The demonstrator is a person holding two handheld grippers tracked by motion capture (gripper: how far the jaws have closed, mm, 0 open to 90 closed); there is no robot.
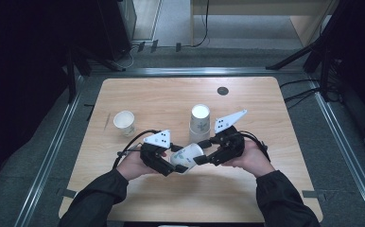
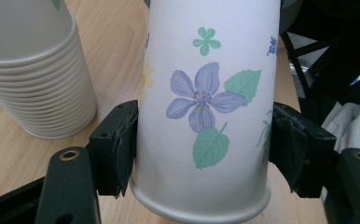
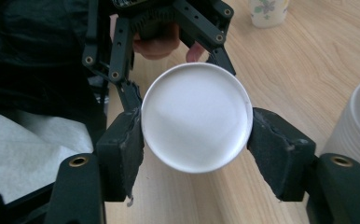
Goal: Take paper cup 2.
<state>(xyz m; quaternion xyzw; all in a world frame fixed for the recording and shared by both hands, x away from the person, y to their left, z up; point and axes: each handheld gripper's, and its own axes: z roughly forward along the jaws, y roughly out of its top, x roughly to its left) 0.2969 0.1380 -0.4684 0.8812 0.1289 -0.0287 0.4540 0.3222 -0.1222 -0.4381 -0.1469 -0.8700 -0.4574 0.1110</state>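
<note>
Flowered paper cup (image 1: 186, 157) lies on its side above the near-centre of the table (image 1: 265, 198), held between both grippers. Left gripper (image 2: 201, 144) clamped across the cup's wall near the rim, pads pressing both sides. Right gripper (image 3: 197, 140) brackets the cup's white base; whether its pads press the base I cannot tell. Just beyond the cup stands an upside-down stack of cups (image 1: 200, 124), close behind both grippers. A single upright cup (image 1: 125, 122) sits well off to the cup's far left.

The high view looks down on the whole bench (image 1: 265, 184). Each gripper view sits very close behind its jaws; both share the flowered cup (image 2: 206, 116) between them.
</note>
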